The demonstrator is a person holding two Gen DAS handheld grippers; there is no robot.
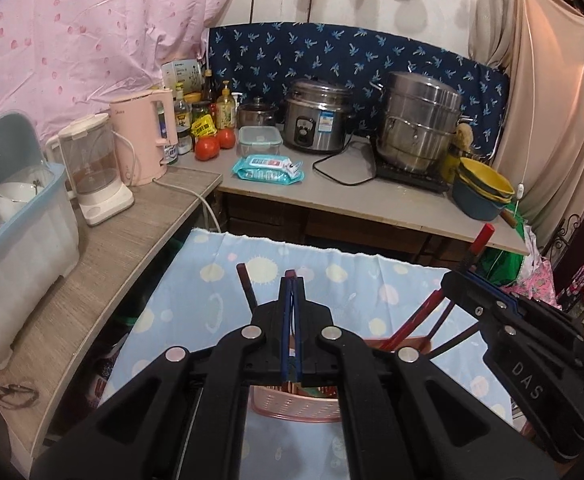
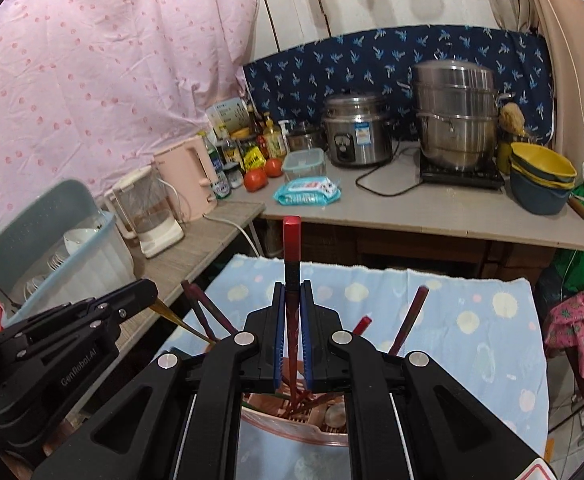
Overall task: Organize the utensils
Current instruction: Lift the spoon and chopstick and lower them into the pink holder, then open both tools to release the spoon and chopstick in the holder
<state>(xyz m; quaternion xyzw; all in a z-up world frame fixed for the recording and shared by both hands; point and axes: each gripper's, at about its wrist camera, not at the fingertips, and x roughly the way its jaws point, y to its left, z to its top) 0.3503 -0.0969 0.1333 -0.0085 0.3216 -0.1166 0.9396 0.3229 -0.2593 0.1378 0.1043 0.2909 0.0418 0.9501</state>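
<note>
On the right tool [image 1: 458, 280], "DAS" [image 1: 528, 380] reads clearly

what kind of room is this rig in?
Likely a small home kitchen: a steel rice cooker and a stacked steel steamer pot sit on the grey counter, beside a pink electric kettle.

Table w/ blue dotted cloth [image 2: 432, 304]; pink basket [image 1: 296, 404] on it.
</note>
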